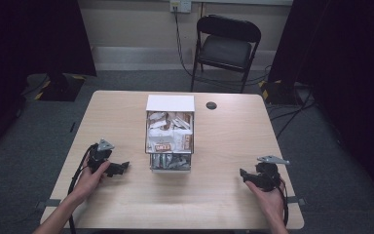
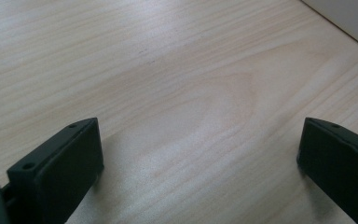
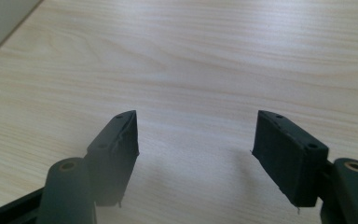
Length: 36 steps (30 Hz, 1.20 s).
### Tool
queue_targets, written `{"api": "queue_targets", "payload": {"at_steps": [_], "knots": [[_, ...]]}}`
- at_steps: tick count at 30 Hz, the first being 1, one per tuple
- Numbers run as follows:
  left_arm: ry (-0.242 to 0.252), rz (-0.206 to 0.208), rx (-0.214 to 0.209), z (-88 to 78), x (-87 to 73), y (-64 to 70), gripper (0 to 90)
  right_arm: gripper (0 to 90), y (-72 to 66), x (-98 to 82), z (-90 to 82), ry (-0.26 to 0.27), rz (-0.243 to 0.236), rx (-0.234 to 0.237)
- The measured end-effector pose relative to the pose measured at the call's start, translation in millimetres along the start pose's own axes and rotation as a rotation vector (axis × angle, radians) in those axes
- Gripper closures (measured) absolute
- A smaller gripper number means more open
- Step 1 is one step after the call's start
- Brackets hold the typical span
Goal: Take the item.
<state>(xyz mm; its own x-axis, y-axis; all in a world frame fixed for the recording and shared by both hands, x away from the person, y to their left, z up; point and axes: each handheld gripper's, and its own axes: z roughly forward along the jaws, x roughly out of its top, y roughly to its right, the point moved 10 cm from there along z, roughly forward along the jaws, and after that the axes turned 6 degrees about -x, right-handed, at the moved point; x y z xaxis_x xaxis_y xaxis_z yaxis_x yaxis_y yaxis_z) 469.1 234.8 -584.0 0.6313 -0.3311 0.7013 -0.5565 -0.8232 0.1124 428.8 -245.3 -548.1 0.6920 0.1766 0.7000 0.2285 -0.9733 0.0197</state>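
While both forearms lie low on the table, the left gripper and right gripper (each spread, nothing between its jaws) point inward at the box standing between them, well apart.

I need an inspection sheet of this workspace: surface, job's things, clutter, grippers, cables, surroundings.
Surface: light wooden table, bare in front of both grippers.
Job's things: white box at table centre, full of packets.
Clutter: small dark round object behind the box.
Grippers: left gripper open, right gripper open, nothing between jaws; each held by a hand left and right of the box.
Cables: black cable trails from left gripper.
Surroundings: black folding chair, grey floor, dark curtains.
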Motion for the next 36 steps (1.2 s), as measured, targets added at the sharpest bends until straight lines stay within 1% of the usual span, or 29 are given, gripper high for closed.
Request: {"api": "queue_targets", "payload": {"at_steps": [1,4,6,8,11,12,15,16,19,20,22,24,25,26,29,31,36], "knots": [[0.000,0.000,0.000,0.0,0.0,0.0,0.0,30.7,-0.9,1.5,-1.1,0.004,0.010,0.007],[0.000,0.000,0.000,0.0,0.0,0.0,0.0,32.7,-3.5,4.4,-4.1,0.016,0.018,0.022],[0.000,0.000,-0.001,0.0,0.0,0.0,0.0,32.9,-4.8,5.3,-5.6,0.016,0.019,0.024],[0.000,0.000,0.000,0.0,0.0,0.0,0.0,31.8,-5.5,5.7,-6.3,0.013,0.014,0.011],[0.000,0.000,0.000,0.0,0.0,0.0,0.0,30.7,-7.5,5.5,-6.2,0.007,0.011,0.013],[0.000,-0.001,0.000,0.0,0.0,0.1,0.0,30.8,-10.4,7.1,-7.4,0.010,0.012,0.026],[0.000,0.000,0.000,0.0,0.0,0.0,0.0,31.4,-11.9,9.6,-9.6,0.017,0.016,0.036],[0.000,0.000,0.000,0.0,0.0,0.0,0.0,32.9,-13.9,12.8,-14.1,0.021,0.023,0.052],[0.000,0.000,0.000,0.0,0.0,0.0,0.0,34.6,-15.5,15.8,-18.6,0.035,0.029,0.057],[0.000,0.000,-0.001,0.0,0.0,0.0,0.0,35.7,-18.2,17.7,-22.1,0.038,0.035,0.075],[-0.004,0.004,0.000,-0.2,-0.3,-0.3,0.0,35.6,-20.0,20.5,-25.3,0.048,0.041,0.082],[-0.004,0.004,0.000,-0.2,-0.3,-0.3,0.0,35.5,-22.9,24.1,-28.9,0.057,0.052,0.101],[-0.004,0.004,0.000,-0.2,-0.3,-0.3,0.0,35.5,-22.9,24.1,-28.9,0.057,0.052,0.101],[0.000,0.000,0.000,0.0,0.0,0.0,0.0,35.2,-25.6,28.0,-32.5,0.066,0.053,0.110],[0.000,-0.001,0.001,0.0,0.1,0.0,0.0,35.4,-28.4,31.6,-34.5,0.072,0.052,0.118],[0.000,-0.002,0.002,0.1,0.2,0.0,0.0,35.6,-34.5,36.3,-36.6,0.074,0.050,0.144],[0.000,-0.003,0.003,0.1,0.2,0.0,0.0,35.8,-45.9,49.4,-41.3,0.090,0.014,0.159]]}}
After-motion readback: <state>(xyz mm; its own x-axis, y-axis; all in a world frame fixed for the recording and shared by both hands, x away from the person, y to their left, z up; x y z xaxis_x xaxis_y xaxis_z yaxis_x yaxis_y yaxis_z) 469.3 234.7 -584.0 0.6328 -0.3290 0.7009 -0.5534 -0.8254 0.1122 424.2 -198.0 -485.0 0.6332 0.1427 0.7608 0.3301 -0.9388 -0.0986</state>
